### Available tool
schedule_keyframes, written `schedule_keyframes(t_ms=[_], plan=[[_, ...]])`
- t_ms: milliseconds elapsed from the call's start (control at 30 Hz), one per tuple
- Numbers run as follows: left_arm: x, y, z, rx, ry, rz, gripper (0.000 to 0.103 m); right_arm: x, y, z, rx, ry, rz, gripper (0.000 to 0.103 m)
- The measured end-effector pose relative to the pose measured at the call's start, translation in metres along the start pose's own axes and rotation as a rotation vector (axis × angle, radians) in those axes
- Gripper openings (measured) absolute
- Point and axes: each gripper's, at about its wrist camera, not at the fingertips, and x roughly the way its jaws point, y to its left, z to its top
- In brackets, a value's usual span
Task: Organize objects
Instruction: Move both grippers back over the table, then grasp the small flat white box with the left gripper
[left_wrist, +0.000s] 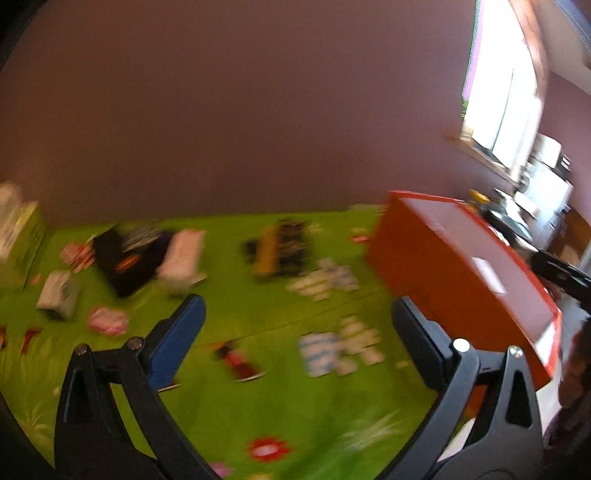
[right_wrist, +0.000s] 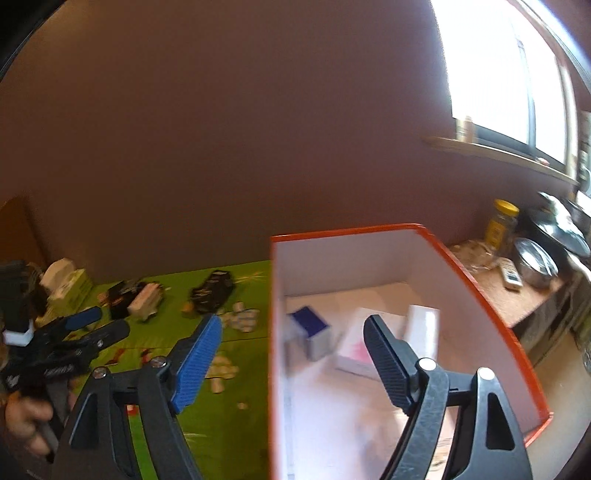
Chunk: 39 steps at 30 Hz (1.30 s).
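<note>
Green floral cloth (left_wrist: 229, 406) is covering the bench in the left wrist view, where the left gripper (left_wrist: 299, 306) is hanging with its jaws wide apart and holding nothing above scattered small packets (left_wrist: 325, 280), a black pouch (left_wrist: 127, 262) and a white carton (left_wrist: 183, 258), with the orange box (left_wrist: 436, 280) standing to its right. In the right wrist view, the right gripper (right_wrist: 291, 325) is likewise spreading apart and empty, straddling the orange box's near wall (right_wrist: 277, 332), while a blue-topped carton (right_wrist: 314, 332) and white cartons (right_wrist: 360, 343) are lying inside.

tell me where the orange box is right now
The orange box stands at the right edge of the green mat, open side up, right under the right gripper; in the left wrist view it sits far right.
</note>
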Motion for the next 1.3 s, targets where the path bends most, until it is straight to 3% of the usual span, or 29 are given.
schedule_keyframes(t_ms=[233,433,600,967,1067,1133,1167,1300], plan=[[-0.023,0.099,-0.021,-0.134,-0.002,0.197,0.101,0.012,0.068,-0.006,-0.123,0.043,0.079,0.083],[-0.045,0.165,-0.028,-0.202,0.003,0.318,0.101,0.035,0.122,-0.021,-0.213,0.111,0.156,0.083],[-0.042,0.197,-0.026,-0.223,0.040,0.350,0.100,0.058,0.159,-0.035,-0.255,0.172,0.210,0.083],[0.016,0.230,-0.012,-0.192,0.164,0.384,0.094,0.115,0.245,-0.053,-0.384,0.274,0.287,0.083],[0.028,0.234,-0.013,-0.180,0.175,0.368,0.078,0.129,0.259,-0.054,-0.370,0.310,0.314,0.083],[0.036,0.235,-0.015,-0.174,0.193,0.364,0.058,0.139,0.270,-0.055,-0.358,0.333,0.327,0.083],[0.039,0.237,-0.017,-0.172,0.198,0.358,0.053,0.144,0.277,-0.056,-0.358,0.341,0.333,0.083],[0.035,0.242,-0.018,-0.185,0.157,0.340,0.050,0.162,0.297,-0.059,-0.345,0.357,0.316,0.083]])
